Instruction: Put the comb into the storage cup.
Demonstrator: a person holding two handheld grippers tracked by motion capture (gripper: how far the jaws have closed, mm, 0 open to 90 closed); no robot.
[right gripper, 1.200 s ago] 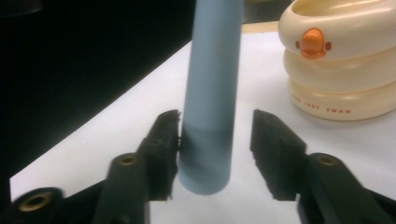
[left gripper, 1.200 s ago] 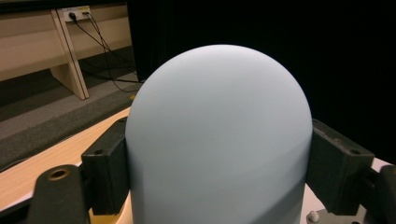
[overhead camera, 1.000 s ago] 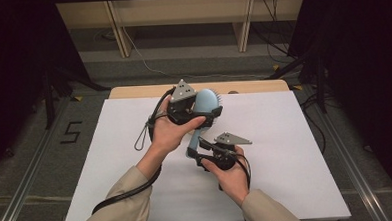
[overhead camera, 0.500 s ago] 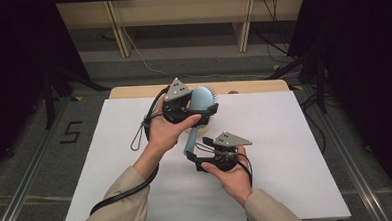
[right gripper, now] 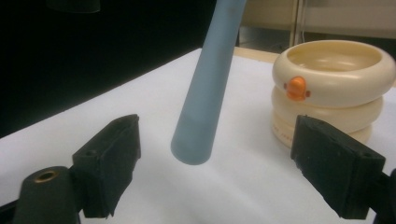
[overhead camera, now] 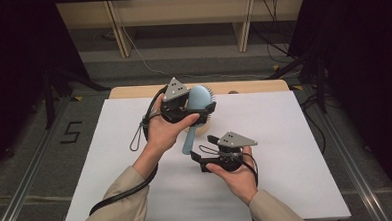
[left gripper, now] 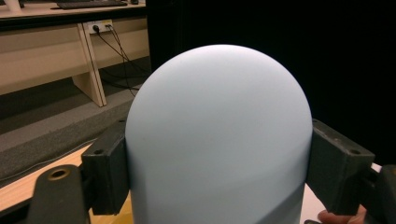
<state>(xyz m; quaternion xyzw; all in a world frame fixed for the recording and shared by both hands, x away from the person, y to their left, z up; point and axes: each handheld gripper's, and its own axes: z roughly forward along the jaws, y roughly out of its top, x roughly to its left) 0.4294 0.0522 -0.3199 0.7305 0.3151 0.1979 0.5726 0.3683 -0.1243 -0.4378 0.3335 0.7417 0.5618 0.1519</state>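
right claw (overhead camera: 212, 153) has just opened off the brush (overhead camera: 197, 103) handle; left claw (overhead camera: 202, 109) grips its head, so keep it steady.

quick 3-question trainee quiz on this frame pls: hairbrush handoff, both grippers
1. Which gripper clamps the head of the light blue hairbrush?
2. True or false: the right gripper is shut on the brush's handle.
3. In the right gripper view, what stands on the white table beyond the handle?

Key
1. The left gripper; its pads press both sides of the rounded head.
2. False. Its jaws have just been opening and stand apart from the handle, whose tip hangs between them untouched.
3. A cream ringed holder with a small orange duck figure on its side.
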